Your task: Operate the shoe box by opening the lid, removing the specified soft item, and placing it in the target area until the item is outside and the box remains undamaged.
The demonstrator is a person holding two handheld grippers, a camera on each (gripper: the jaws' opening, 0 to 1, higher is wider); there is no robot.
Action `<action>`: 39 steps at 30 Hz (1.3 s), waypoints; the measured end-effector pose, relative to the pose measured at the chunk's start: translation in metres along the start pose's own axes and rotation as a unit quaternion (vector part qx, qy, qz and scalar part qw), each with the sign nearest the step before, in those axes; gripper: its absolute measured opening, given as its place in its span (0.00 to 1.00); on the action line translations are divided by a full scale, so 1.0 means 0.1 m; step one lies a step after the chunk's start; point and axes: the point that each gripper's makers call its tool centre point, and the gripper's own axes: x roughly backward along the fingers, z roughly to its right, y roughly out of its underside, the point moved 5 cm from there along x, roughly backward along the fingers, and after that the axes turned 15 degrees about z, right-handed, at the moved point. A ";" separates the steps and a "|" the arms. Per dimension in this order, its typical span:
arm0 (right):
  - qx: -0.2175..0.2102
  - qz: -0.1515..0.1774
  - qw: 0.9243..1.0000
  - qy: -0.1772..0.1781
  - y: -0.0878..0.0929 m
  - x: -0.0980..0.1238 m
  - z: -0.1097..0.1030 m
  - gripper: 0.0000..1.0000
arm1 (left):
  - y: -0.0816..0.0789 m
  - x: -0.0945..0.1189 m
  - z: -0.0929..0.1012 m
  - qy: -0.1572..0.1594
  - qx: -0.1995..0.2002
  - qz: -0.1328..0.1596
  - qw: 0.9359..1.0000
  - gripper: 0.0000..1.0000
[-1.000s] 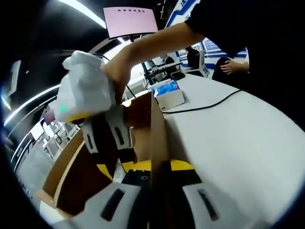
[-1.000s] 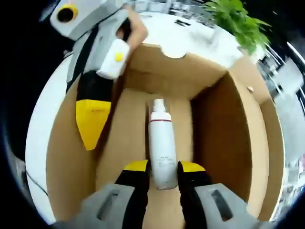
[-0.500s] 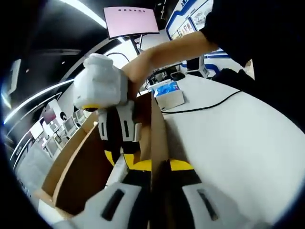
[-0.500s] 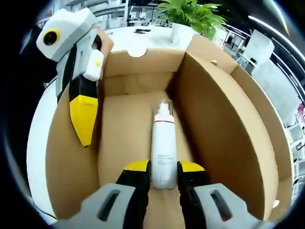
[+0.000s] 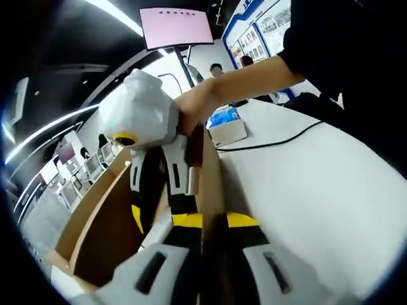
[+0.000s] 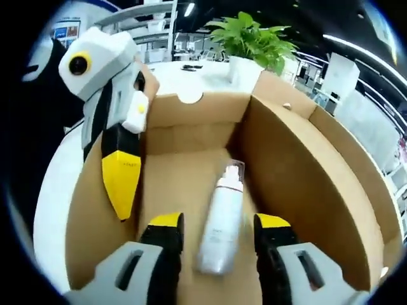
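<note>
The white bottle (image 6: 221,222) lies on the floor of the shoe box (image 6: 305,184), long axis pointing away, between the spread jaws of the right gripper (image 6: 219,230), apparently untouched. The left gripper (image 5: 203,222) clamps the box's left wall.

White table (image 5: 331,190) under box (image 6: 305,165), cable (image 5: 273,143)

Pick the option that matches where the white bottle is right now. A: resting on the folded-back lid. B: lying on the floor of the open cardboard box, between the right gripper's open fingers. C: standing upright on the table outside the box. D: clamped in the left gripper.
B: in the right gripper view the white bottle lies on the box floor, gaps showing on both sides between it and the right gripper fingers.
</note>
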 end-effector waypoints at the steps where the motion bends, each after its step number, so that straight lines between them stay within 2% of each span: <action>1: -0.001 -0.018 1.000 0.015 0.05 0.01 0.04 0.50 | 0.00 -0.01 0.01 0.001 -0.002 -0.001 1.000 0.08; 3: 0.007 -0.021 0.999 0.025 0.05 0.03 0.07 0.50 | 0.00 -0.01 0.01 0.002 -0.003 0.000 1.000 0.08; 6: -0.032 -0.006 0.999 0.033 0.00 0.05 0.06 0.50 | 0.01 0.00 0.00 0.003 -0.004 0.002 1.000 0.08; 8: -0.040 0.005 0.999 0.032 -0.07 0.04 0.02 0.50 | 0.01 0.00 0.00 0.006 -0.004 0.004 1.000 0.08; 12: -0.035 0.025 0.998 0.045 -0.12 -0.05 0.03 0.52 | 0.01 0.00 0.00 0.005 -0.002 0.003 1.000 0.08; 13: -0.034 0.023 0.998 0.047 -0.08 -0.05 0.04 0.52 | 0.01 0.00 0.00 0.005 -0.003 0.003 1.000 0.08; 15: -0.031 -0.009 0.997 0.065 -0.01 -0.01 0.08 0.52 | 0.00 0.01 0.01 0.004 -0.003 0.002 1.000 0.08; 18: -0.043 0.003 0.997 0.057 -0.02 -0.04 0.05 0.49 | 0.01 0.00 0.01 0.005 -0.003 0.003 1.000 0.08; 25: -0.043 -0.011 0.998 0.044 0.02 -0.08 -0.03 0.45 | 0.01 0.00 0.02 0.007 -0.003 0.003 1.000 0.08; 35: -0.054 -0.010 0.997 0.054 0.03 -0.07 -0.04 0.34 | 0.02 0.01 0.02 0.007 -0.004 0.004 1.000 0.08; 39: -0.052 -0.010 0.997 0.052 0.02 -0.07 -0.05 0.33 | 0.02 0.01 0.02 0.007 -0.005 0.004 1.000 0.08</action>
